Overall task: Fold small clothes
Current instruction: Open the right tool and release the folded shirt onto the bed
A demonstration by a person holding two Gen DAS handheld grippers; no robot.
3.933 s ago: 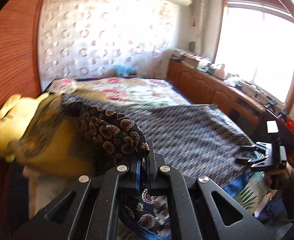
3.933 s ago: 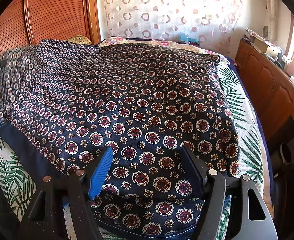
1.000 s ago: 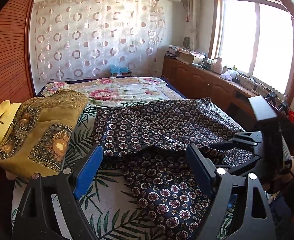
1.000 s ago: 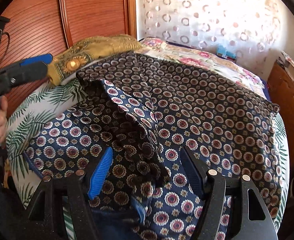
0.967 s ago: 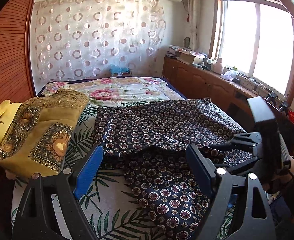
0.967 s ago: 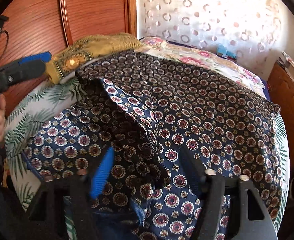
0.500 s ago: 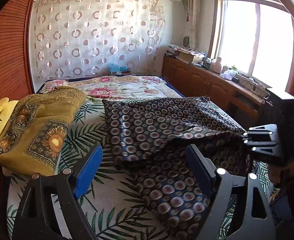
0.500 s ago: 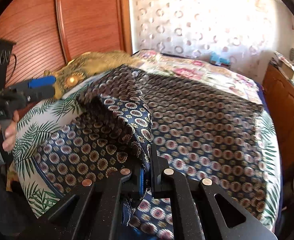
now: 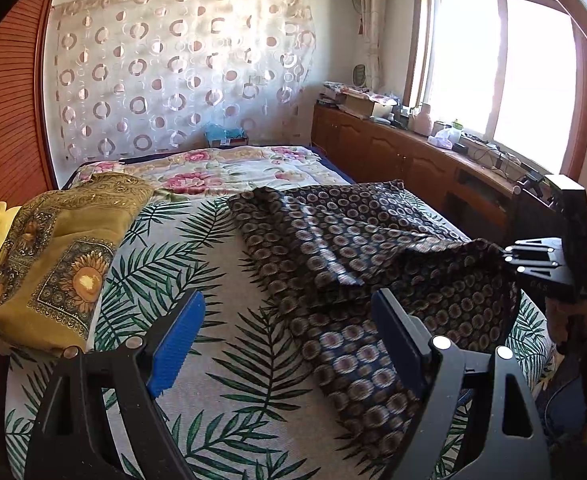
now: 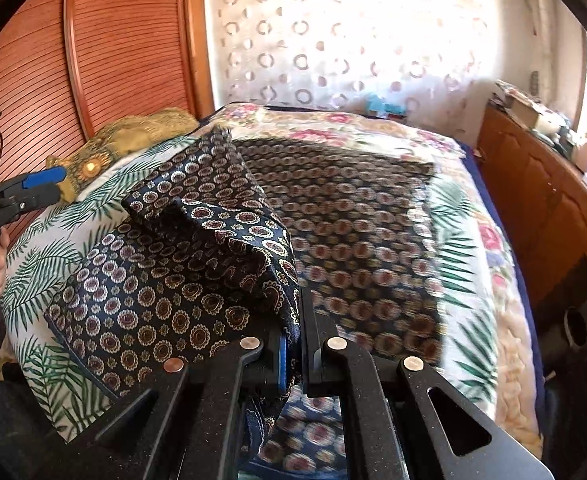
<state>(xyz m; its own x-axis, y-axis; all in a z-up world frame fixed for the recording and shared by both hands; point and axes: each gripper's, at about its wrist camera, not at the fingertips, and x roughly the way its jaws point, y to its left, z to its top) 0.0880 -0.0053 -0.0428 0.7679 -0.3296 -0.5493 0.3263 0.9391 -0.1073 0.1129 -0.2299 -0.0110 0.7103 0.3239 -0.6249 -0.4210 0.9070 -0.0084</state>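
Between right gripper (image 10: pixel 299 344) jaws: navy patterned garment (image 10: pixel 197 256), pinched, edge lifted, partly doubled over. Left gripper (image 9: pixel 289 344) agape, empty. Fold begun; flattening and further folds remain.

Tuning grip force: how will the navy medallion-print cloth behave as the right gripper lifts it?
Likely floppy: the navy medallion-print cloth sags in folds from the shut right gripper. Probably slippery too, given its sheen. It looks thin, so probably light.

Far part of garment (image 10: pixel 353 216) blurred, perhaps by motion.
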